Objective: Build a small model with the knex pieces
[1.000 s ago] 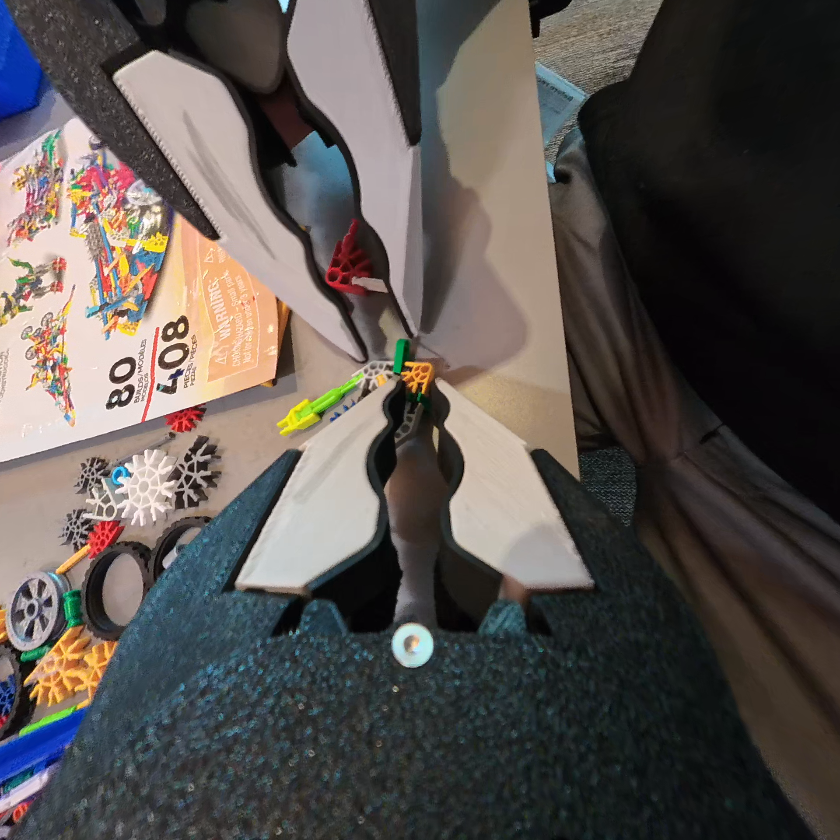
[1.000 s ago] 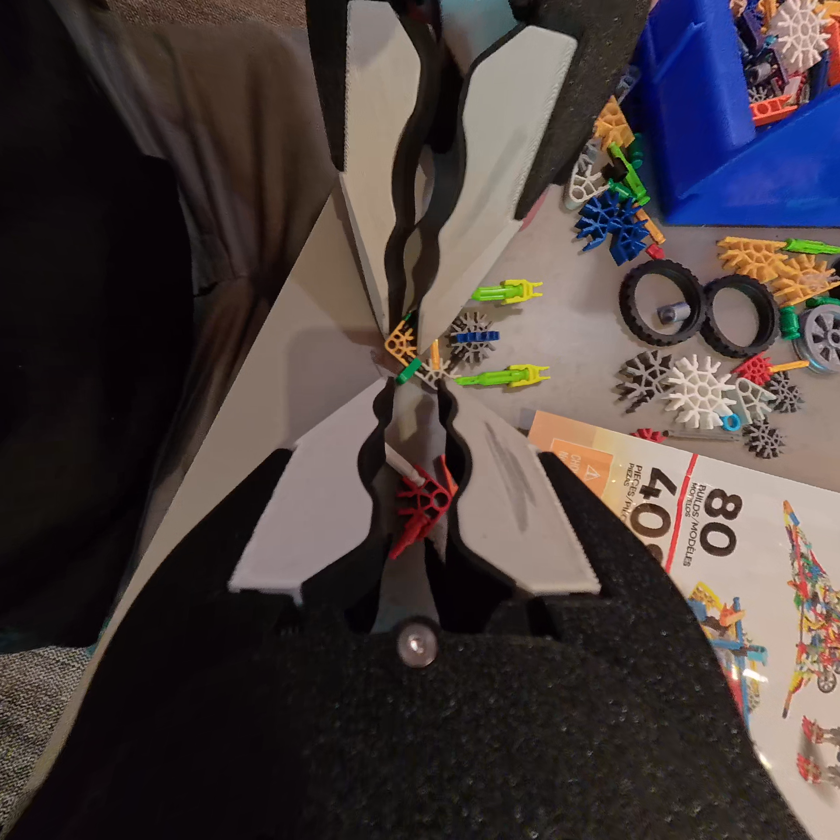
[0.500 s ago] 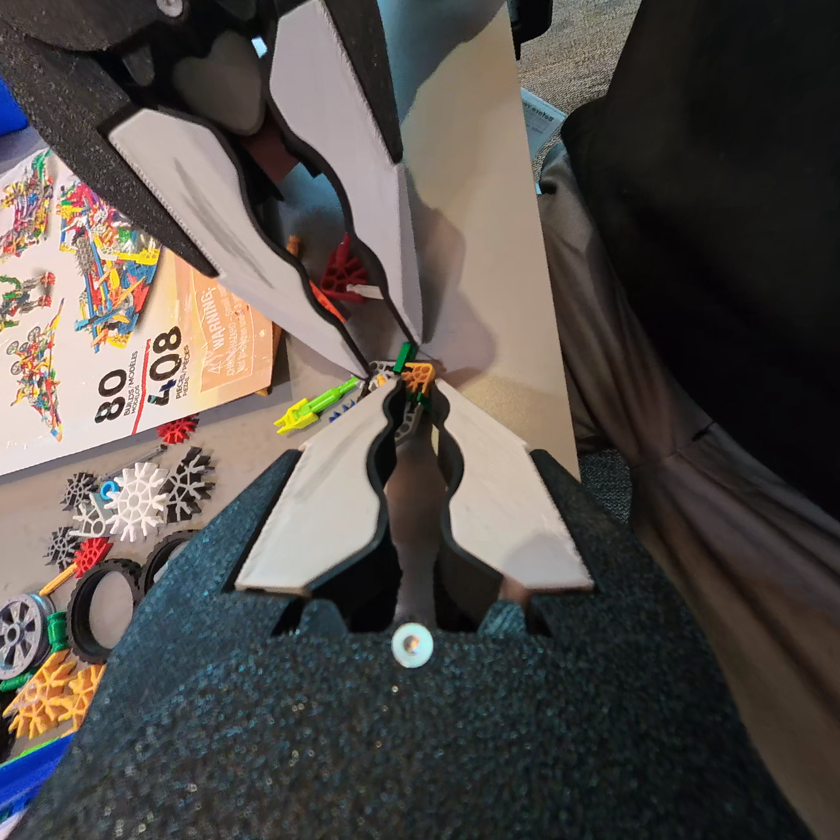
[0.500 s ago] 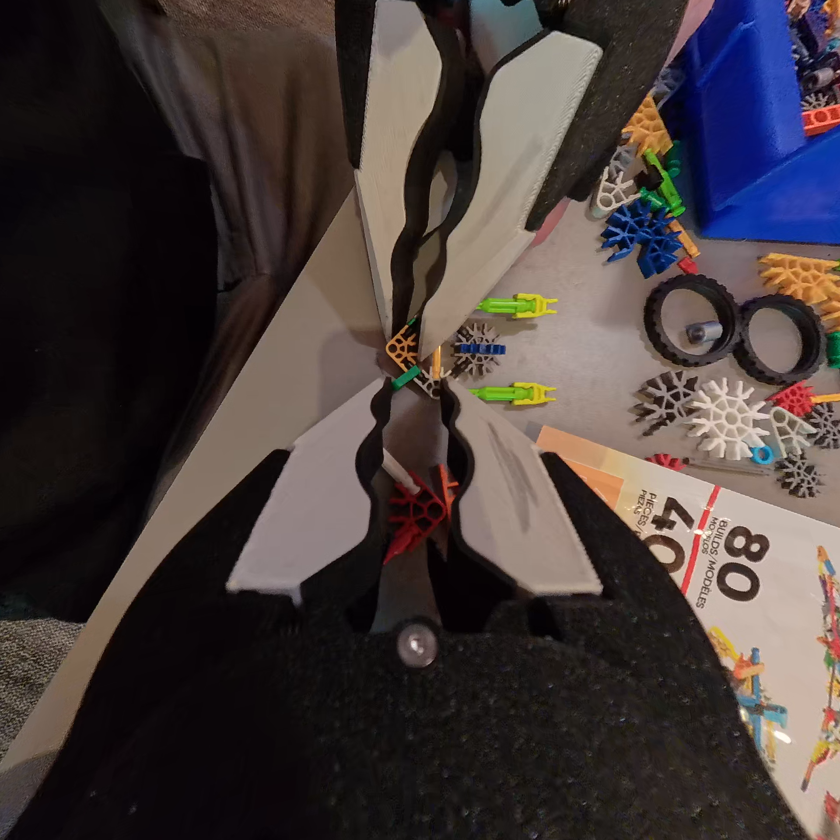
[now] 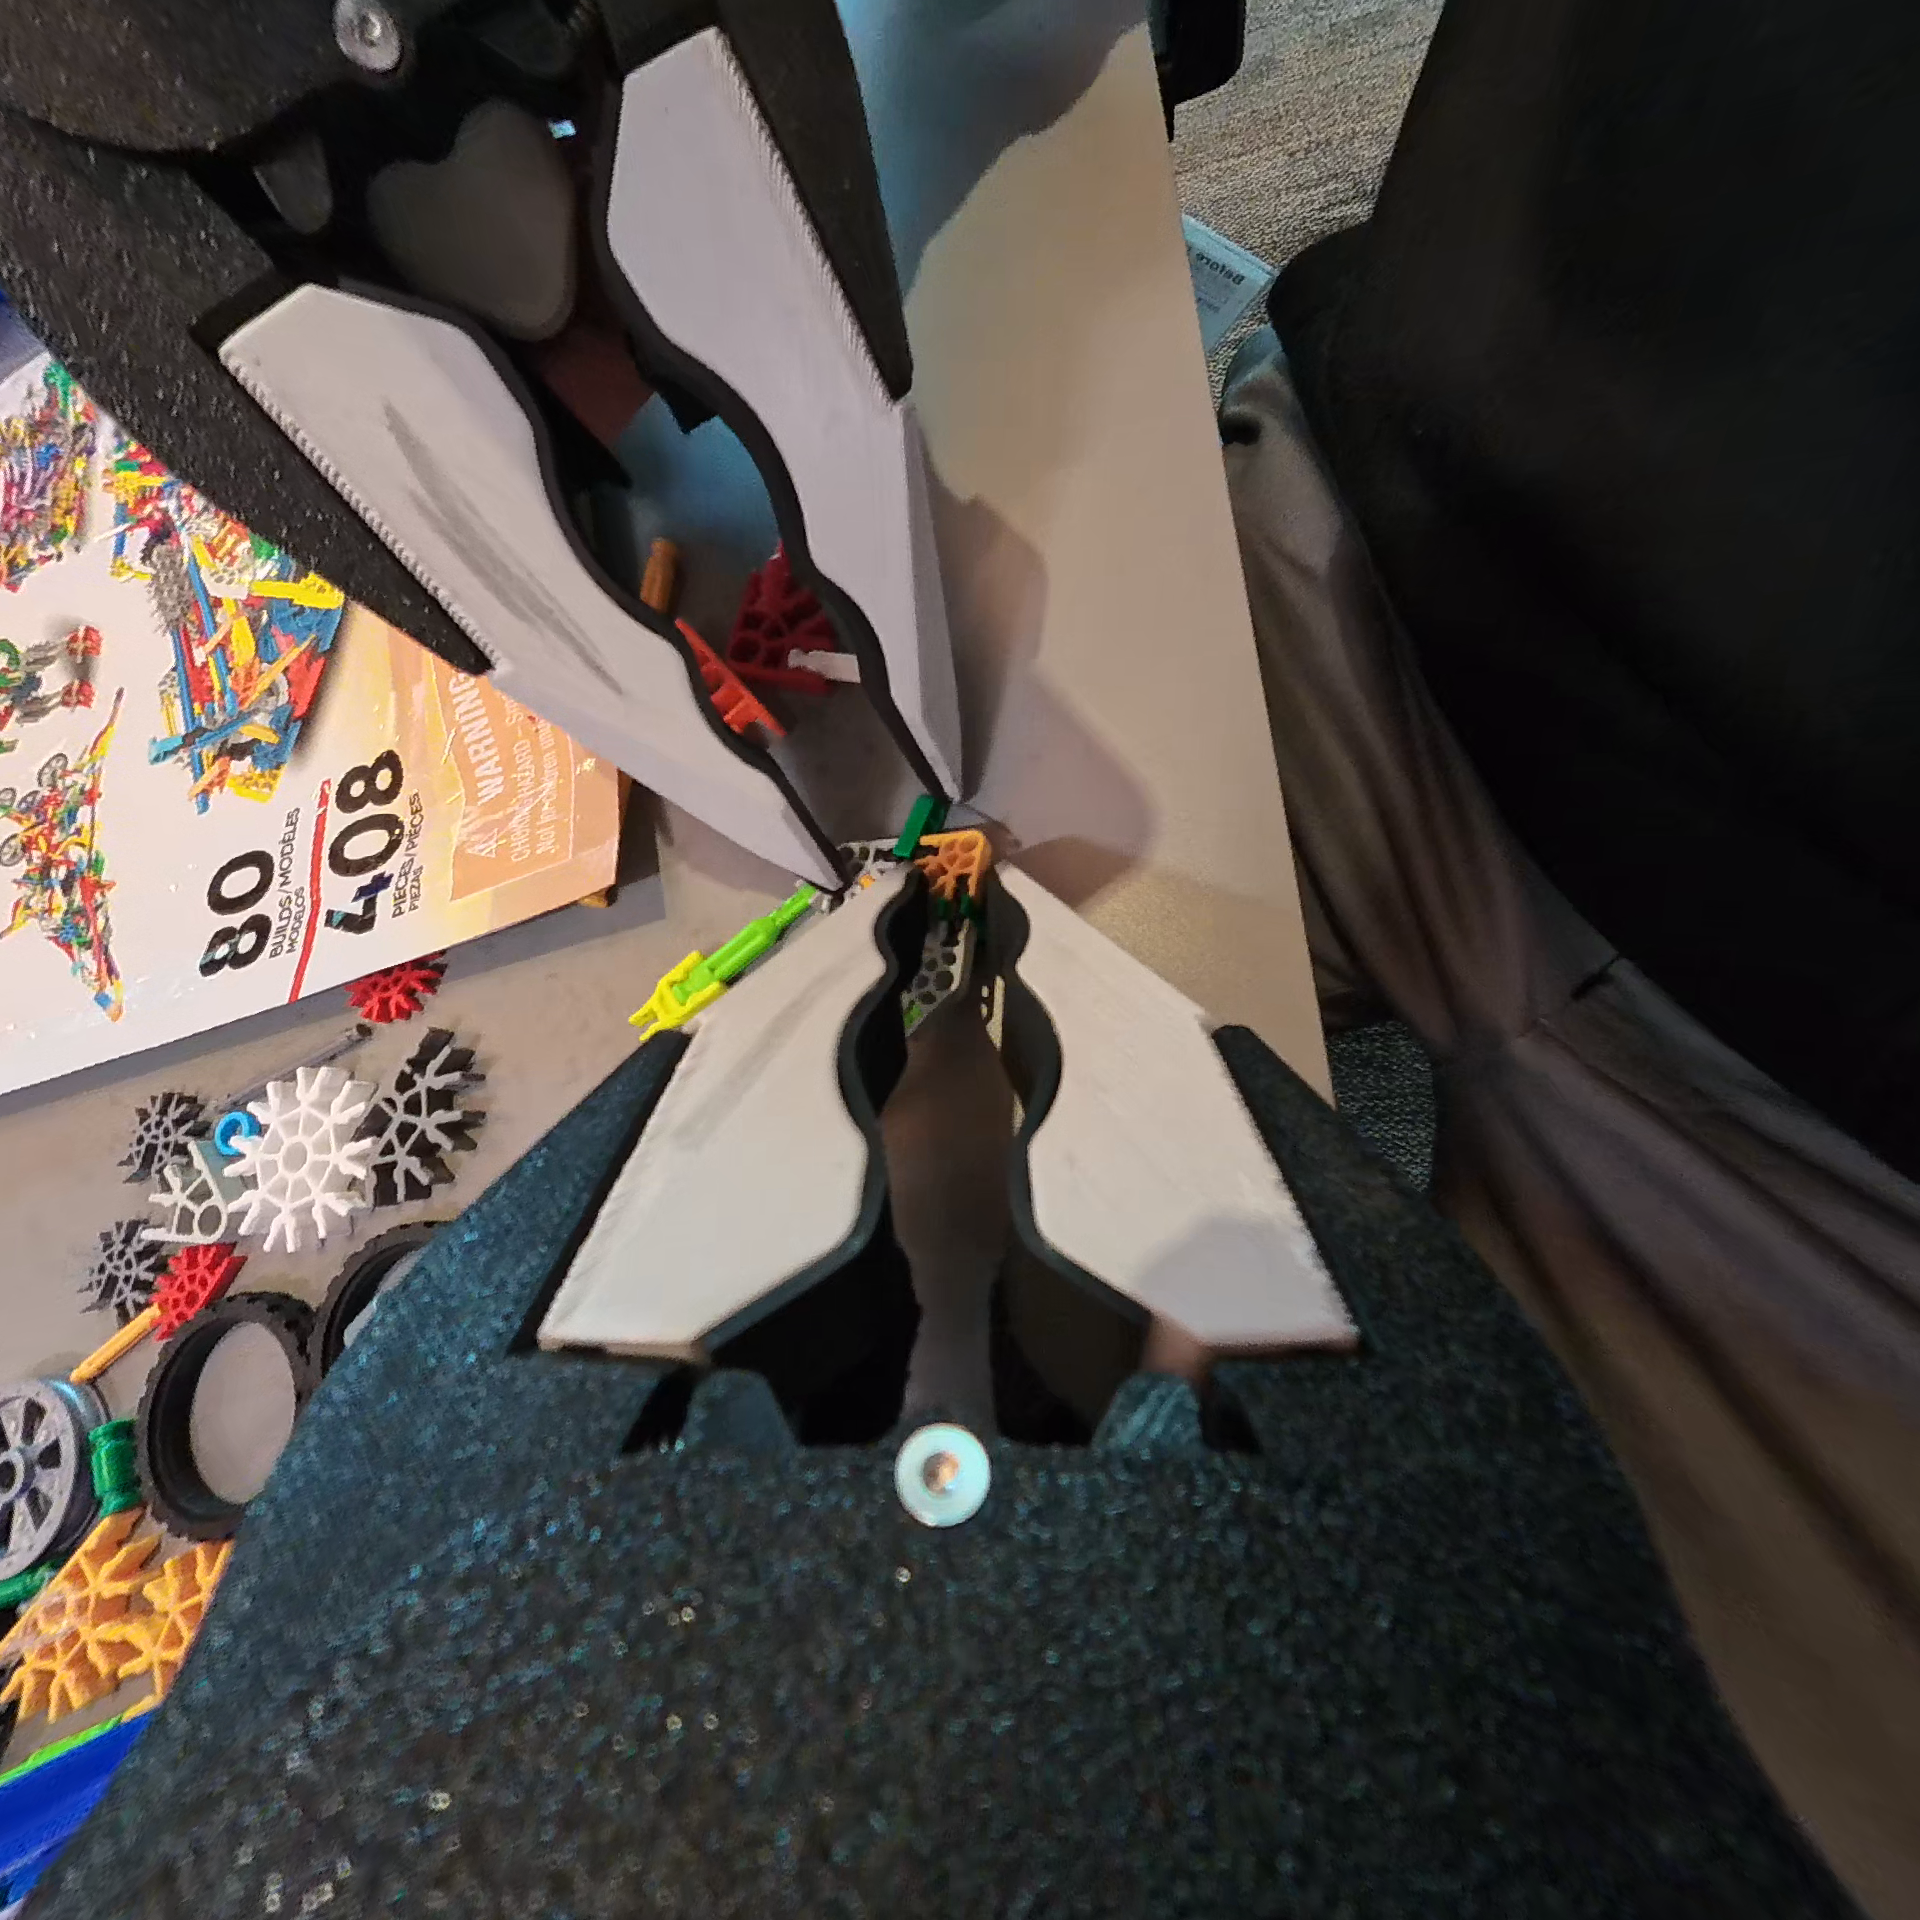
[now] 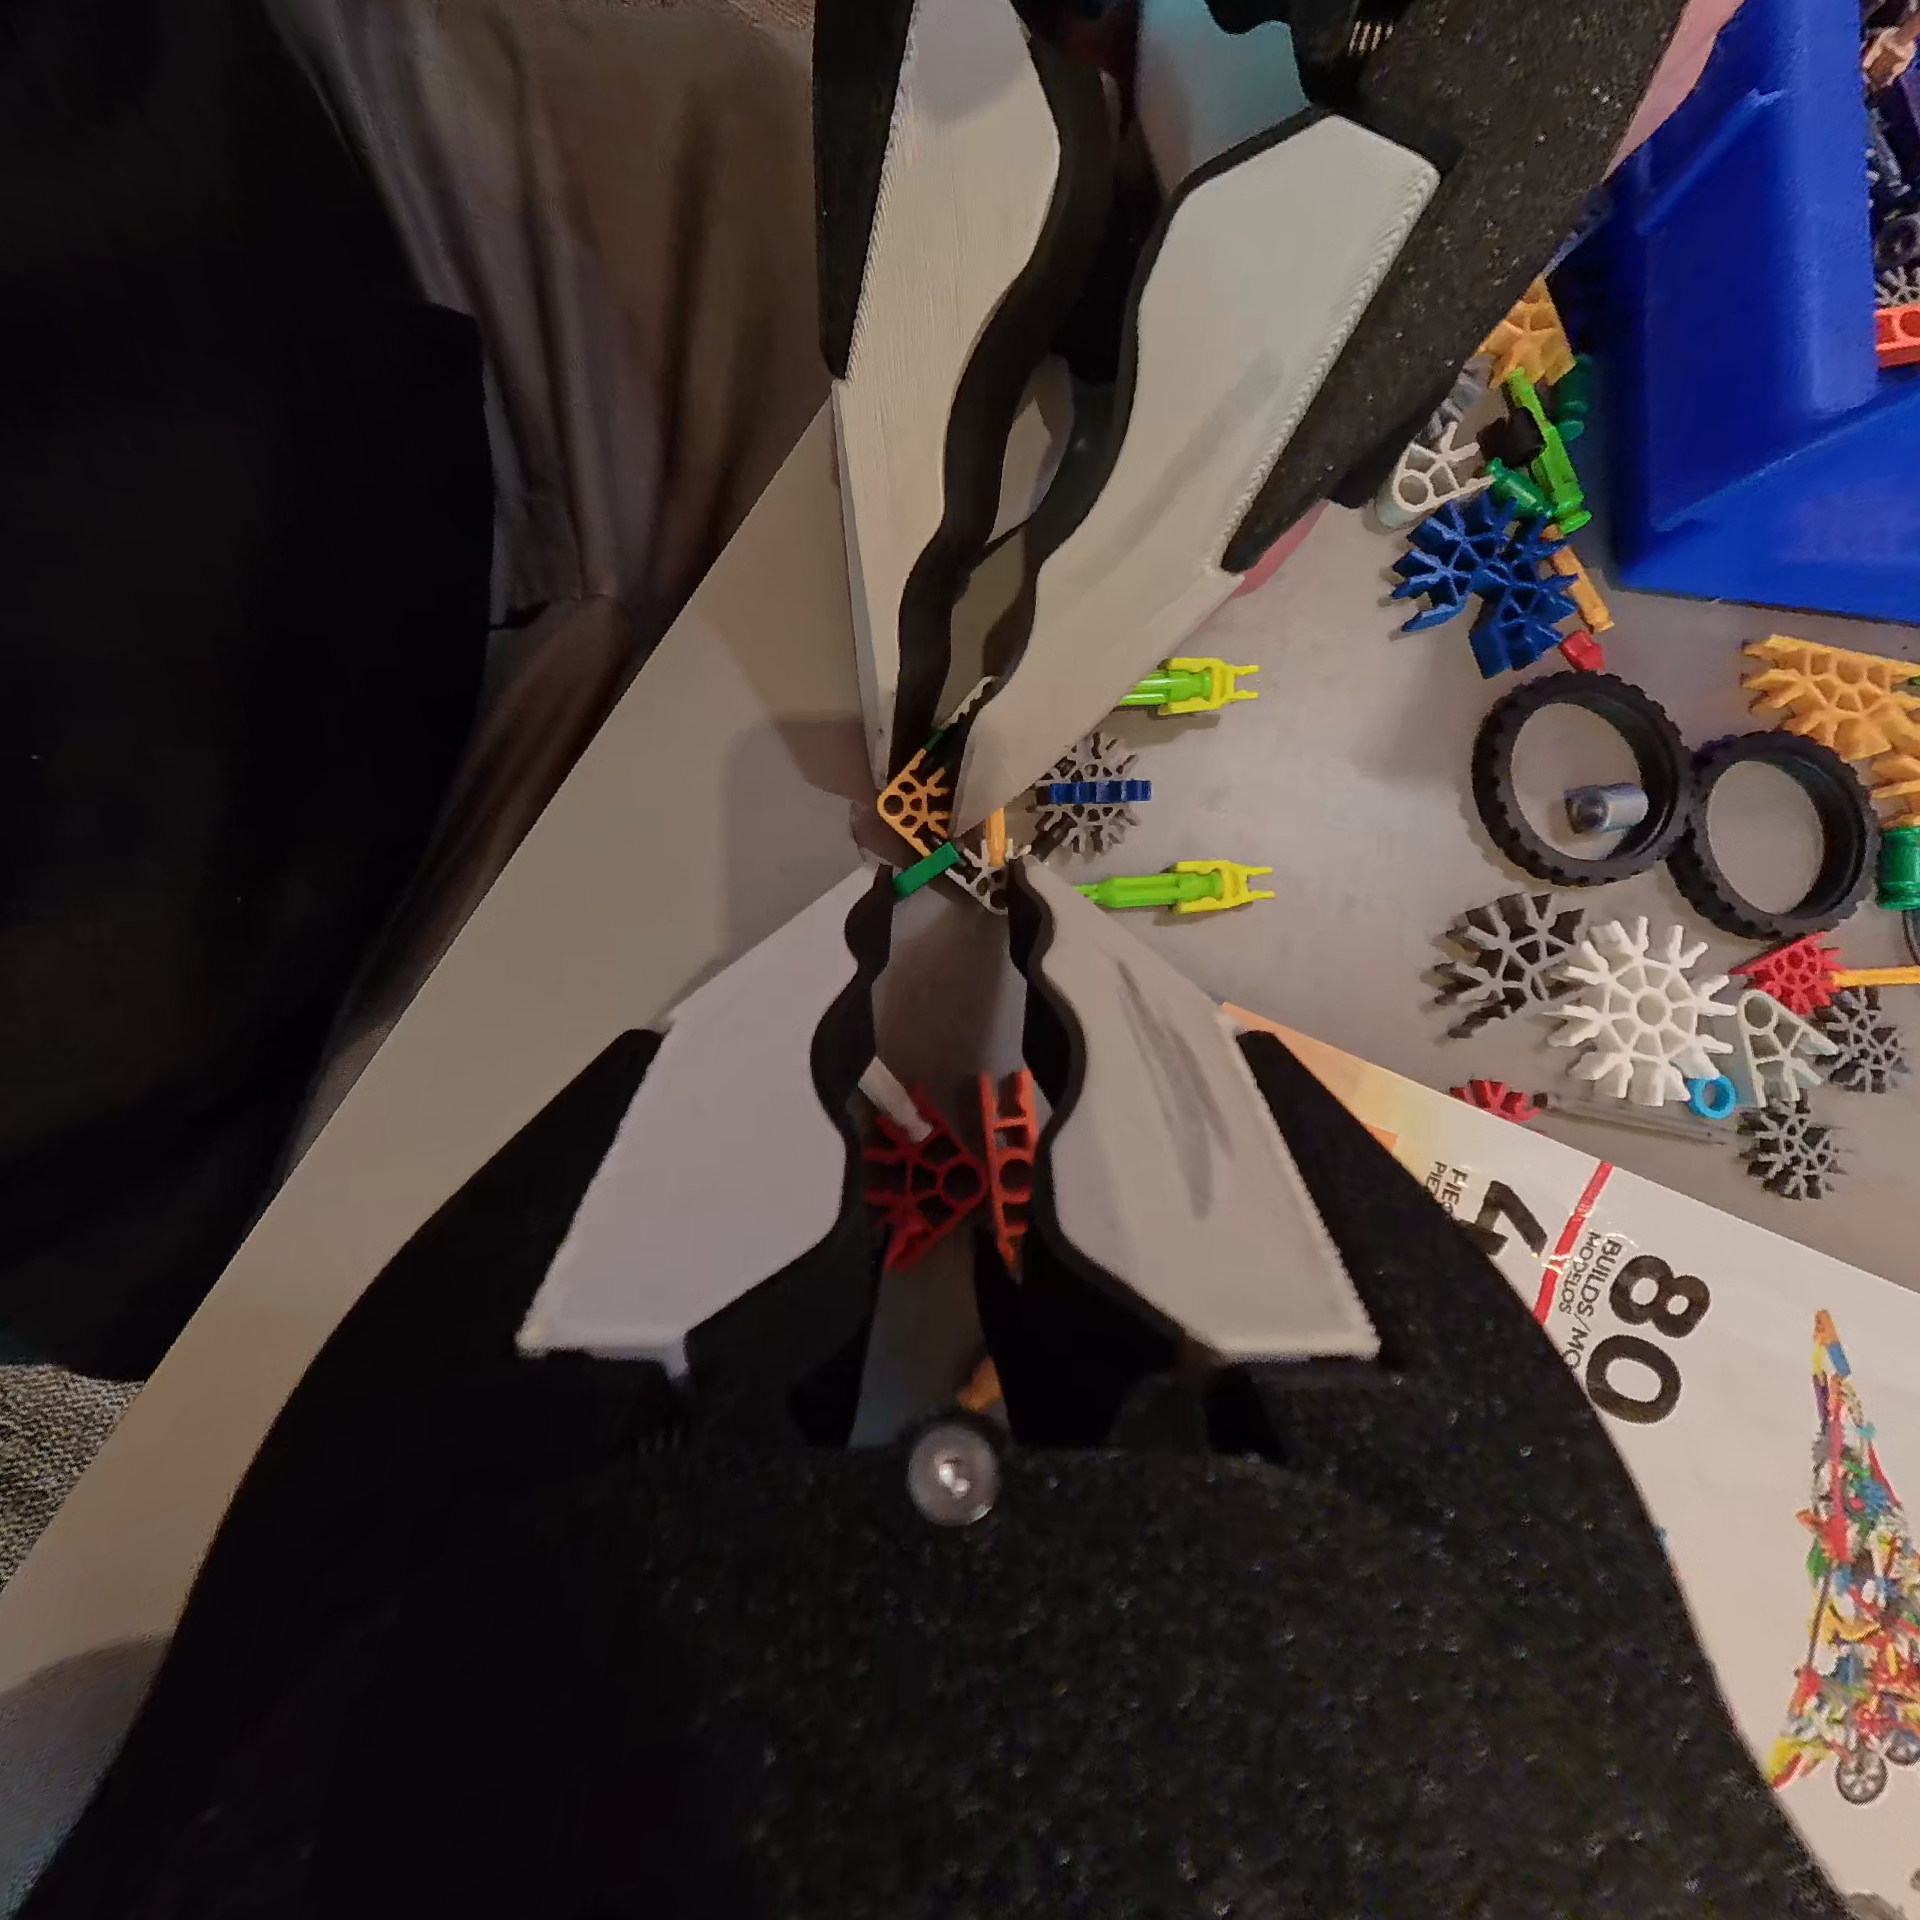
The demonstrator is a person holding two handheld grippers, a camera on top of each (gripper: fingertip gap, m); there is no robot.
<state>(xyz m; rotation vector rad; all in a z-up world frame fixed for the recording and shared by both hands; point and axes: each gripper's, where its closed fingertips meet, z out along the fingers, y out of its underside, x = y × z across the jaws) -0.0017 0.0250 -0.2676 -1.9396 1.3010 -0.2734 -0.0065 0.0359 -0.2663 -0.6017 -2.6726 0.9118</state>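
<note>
Left tongs (image 5: 940, 883): lower centre of the left wrist view, fingers drawn almost together, nipping a small assembly by its orange connector (image 5: 958, 858) and the grey lattice piece (image 5: 940, 971) behind it.

Right tongs (image 6: 951, 883): lower centre of the right wrist view, tips narrowed at the same assembly, at its dark green rod (image 6: 927, 871) and a grey connector (image 6: 982, 878); whether they truly grip it cannot be told. In the left wrist view these tongs come down from the upper left.

Assembly: held between the two tong tips at mid-frame in both views, above the near edge of the counter (image 6: 1299, 790).

Red connector (image 6: 920, 1184) and orange-red piece (image 6: 1010, 1153): lying on the counter, seen through the gap between the right tongs' fingers, with a short white rod (image 6: 894, 1099) at the red one.

Two lime-and-yellow rods (image 6: 1184, 888): right of centre, flat on the counter, apart, a grey snowflake connector with a blue rod (image 6: 1091, 795) between them.

Instruction booklet (image 6: 1714, 1455): lower right.

Black tyres (image 6: 1579, 790), white snowflake connector (image 6: 1642, 1008), blue connectors (image 6: 1486, 566), yellow connectors (image 6: 1839, 696): right side, loosely scattered.

Blue bin (image 6: 1766, 312): upper right.

Person's dark clothing (image 6: 260, 623): left side, beyond the counter edge.
</note>
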